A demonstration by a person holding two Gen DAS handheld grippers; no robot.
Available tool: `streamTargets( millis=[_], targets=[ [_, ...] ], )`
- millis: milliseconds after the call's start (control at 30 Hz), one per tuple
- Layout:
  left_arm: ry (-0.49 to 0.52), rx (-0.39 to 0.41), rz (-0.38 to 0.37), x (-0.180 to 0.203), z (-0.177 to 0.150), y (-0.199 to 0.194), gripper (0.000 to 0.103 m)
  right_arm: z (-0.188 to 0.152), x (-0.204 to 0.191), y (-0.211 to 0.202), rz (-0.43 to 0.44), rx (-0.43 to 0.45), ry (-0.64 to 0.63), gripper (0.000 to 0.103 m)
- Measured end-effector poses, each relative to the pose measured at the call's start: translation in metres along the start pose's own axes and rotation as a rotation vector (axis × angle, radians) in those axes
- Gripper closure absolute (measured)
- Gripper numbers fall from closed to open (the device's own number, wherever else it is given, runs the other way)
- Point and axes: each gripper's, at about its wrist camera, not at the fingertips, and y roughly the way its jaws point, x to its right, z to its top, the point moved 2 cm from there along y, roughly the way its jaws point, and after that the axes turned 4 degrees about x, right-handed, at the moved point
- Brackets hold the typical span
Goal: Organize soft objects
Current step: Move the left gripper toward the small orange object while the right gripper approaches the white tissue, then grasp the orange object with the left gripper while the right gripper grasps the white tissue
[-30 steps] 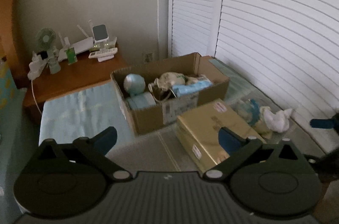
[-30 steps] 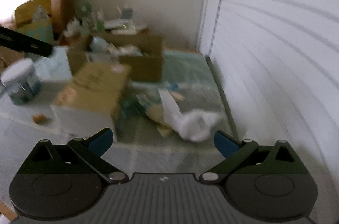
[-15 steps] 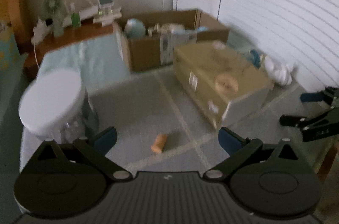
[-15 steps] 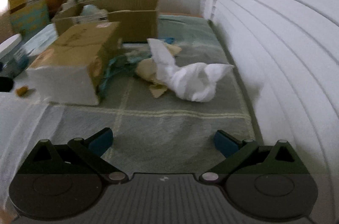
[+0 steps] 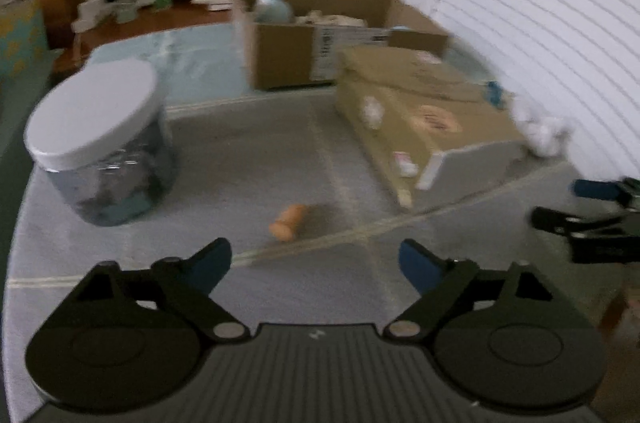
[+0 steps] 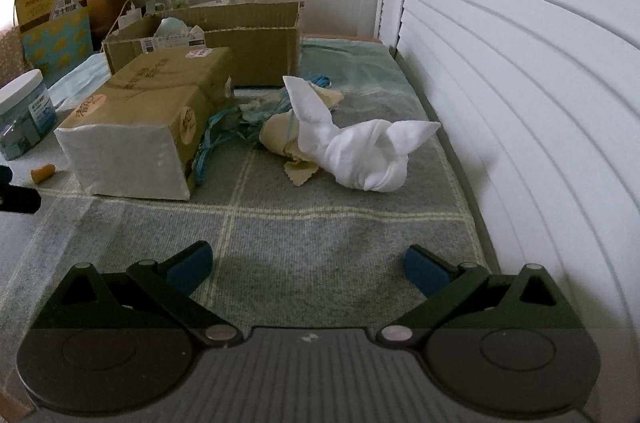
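- White cloth, one, bunched on the bed's blanket beside the yellow cloth.
- Cardboard boxes: one open, one closed.
- Jar, one, white lid.
- Left tongs: just narrowed, still apart, holding nothing.
- Right tongs: spread wide, holding nothing.

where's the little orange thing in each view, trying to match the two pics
Left wrist: the orange thing lies on the blanket just ahead of the left gripper, centre frame.
Right wrist: it sits at the far left edge, small.
Shared landmark: the closed brown carton to its right in both.
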Motion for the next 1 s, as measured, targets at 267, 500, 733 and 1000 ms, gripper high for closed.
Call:
streamTargets(
  millis=[267,500,733,1000],
  targets=[
    [-0.017,-0.012,-0.032,0.009,0.004,0.016,0.014,-0.001,0.0,-0.001,-0.004,0.007,0.001,0.0],
    [-0.05,0.009,-0.032,0.003,0.012,0.022,0.014,-0.002,0.0,-0.001,-0.006,0.011,0.002,0.0],
    [0.001,0.031,0.003,0.003,0.013,0.024,0.032,-0.002,0.0,-0.001,-0.006,0.012,0.002,0.0],
    [-0.022,0.037,0.121,0.001,0.01,0.019,0.049,-0.002,-0.001,-0.001,-0.009,0.017,0.004,0.0]
  ],
)
